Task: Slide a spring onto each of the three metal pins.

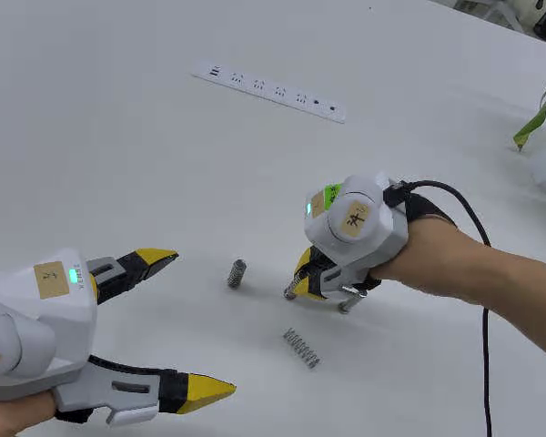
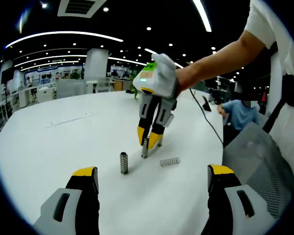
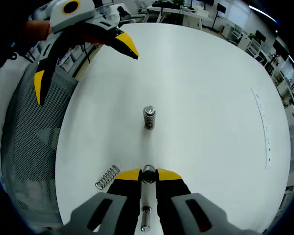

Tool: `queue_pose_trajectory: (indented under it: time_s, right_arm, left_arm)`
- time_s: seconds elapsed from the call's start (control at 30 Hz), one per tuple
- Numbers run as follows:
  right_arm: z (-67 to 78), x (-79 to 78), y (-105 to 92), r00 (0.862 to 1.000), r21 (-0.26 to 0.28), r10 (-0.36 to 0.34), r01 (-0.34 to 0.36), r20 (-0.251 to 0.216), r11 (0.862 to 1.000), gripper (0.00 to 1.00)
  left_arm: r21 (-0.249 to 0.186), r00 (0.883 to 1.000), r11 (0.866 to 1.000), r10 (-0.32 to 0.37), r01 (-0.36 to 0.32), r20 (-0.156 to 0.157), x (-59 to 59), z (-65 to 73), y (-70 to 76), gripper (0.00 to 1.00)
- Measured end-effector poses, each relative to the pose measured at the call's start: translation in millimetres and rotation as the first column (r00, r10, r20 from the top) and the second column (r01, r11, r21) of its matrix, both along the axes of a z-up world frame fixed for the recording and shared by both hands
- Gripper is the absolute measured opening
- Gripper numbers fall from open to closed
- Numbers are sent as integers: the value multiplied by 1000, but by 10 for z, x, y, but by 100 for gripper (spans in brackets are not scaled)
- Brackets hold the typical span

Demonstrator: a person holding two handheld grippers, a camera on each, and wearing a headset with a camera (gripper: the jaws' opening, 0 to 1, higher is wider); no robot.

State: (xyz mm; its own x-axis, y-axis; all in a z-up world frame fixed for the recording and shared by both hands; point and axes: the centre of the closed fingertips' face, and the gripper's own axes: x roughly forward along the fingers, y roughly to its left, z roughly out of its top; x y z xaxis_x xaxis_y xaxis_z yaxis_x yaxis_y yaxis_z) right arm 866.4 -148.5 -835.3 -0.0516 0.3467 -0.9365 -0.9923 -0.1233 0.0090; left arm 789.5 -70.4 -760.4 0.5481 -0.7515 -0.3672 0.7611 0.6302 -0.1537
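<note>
Plainly, right gripper (image 3: 148, 177) clamps one pin (image 3: 148, 172) — a spring-clad pin (image 3: 149, 116) stands beyond.

The left gripper (image 1: 200, 323) is held low and roughly level, jaws spread wide. The right gripper (image 1: 300, 282), on a bare forearm (image 1: 491, 282) reaching in, points steeply down, jaws pinched on a metal pin (image 3: 148, 174).
</note>
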Motion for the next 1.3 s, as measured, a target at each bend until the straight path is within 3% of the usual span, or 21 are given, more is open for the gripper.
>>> queue_pose_trajectory:
  time_s: [0.43, 0.77, 1.07, 1.3]
  right_arm:
    - [-80, -15, -11, 1000, 1, -19, 19, -11, 1000, 13]
    - [-32, -11, -31, 999, 26, -44, 44, -8, 999, 18]
    - [181, 3, -24, 995, 96, -99, 99, -7, 990, 23]
    - [414, -6, -87, 989, 175, -149, 146, 6, 974, 29]
  left_arm:
    - [6, 1000, 1000, -4, 4, -3, 2, -11, 5, 93]
    - [17, 1000, 1000, -11, 11, 3, -4, 31, -4, 93]
    - [37, 1000, 999, -19, 18, 12, -23, 94, 0, 92]
    - [63, 999, 997, -36, 35, 17, -50, 128, 10, 92]
